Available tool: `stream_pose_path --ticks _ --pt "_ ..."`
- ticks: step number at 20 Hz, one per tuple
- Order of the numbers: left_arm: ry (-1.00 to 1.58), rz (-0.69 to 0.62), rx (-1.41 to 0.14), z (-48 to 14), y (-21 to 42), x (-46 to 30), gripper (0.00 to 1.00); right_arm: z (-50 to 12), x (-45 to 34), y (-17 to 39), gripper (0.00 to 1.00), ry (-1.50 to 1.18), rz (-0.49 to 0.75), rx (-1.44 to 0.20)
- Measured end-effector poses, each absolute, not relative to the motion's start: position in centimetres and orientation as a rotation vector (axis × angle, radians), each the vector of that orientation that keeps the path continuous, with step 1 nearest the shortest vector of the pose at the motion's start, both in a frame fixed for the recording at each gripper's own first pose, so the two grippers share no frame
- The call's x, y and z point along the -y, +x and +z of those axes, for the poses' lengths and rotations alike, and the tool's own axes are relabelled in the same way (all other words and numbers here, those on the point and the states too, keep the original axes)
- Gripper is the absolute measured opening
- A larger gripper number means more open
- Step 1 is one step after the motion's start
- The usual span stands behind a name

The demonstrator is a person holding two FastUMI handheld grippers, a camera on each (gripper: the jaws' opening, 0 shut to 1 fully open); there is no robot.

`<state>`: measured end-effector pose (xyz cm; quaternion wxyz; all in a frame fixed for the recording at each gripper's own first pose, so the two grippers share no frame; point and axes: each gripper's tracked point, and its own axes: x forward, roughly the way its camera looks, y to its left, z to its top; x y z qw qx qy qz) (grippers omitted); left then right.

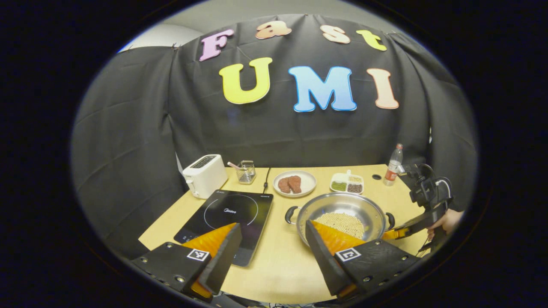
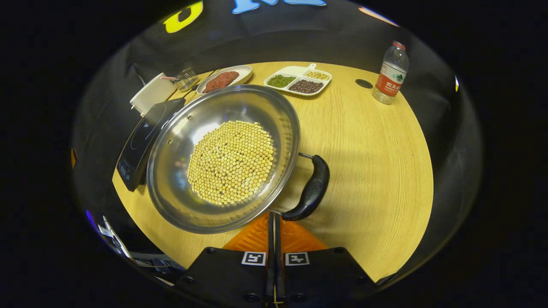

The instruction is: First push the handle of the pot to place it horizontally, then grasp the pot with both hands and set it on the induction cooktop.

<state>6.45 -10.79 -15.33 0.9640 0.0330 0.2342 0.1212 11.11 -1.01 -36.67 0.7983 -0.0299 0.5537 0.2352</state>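
In the right gripper view, the right gripper (image 2: 274,222) has its two fingers pressed together with nothing between them, their tips just below the rim of the pot (image 2: 222,156) and beside its near black handle (image 2: 310,190); in the left gripper view, the left gripper (image 1: 272,244) is spread wide apart above the table (image 1: 278,265), holding nothing; the steel pot, with pale yellow beans (image 2: 231,160) heaped in its bottom, sits on the wooden table just beside the black induction cooktop (image 1: 227,218), not on it; behind them stand a white toaster (image 1: 204,175), a plate of meat (image 1: 294,184), a divided dish (image 1: 346,183) and a water bottle (image 2: 390,72).
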Motion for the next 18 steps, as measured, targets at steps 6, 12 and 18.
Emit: stream_pose_path --ticks 6,12,18 --pt "0.031 0.279 -0.478 -15.1 6.7 11.3 0.91 -36.7 1.2 12.5 0.02 0.025 0.46 -1.177" --pt "-0.024 0.257 -0.504 -16.9 7.8 10.7 0.91 -36.4 1.6 14.1 0.02 0.098 0.374 -1.125" --pt "-0.129 0.148 -0.539 -20.4 9.6 8.2 0.91 -35.6 2.3 13.8 0.08 0.041 0.283 -1.087"
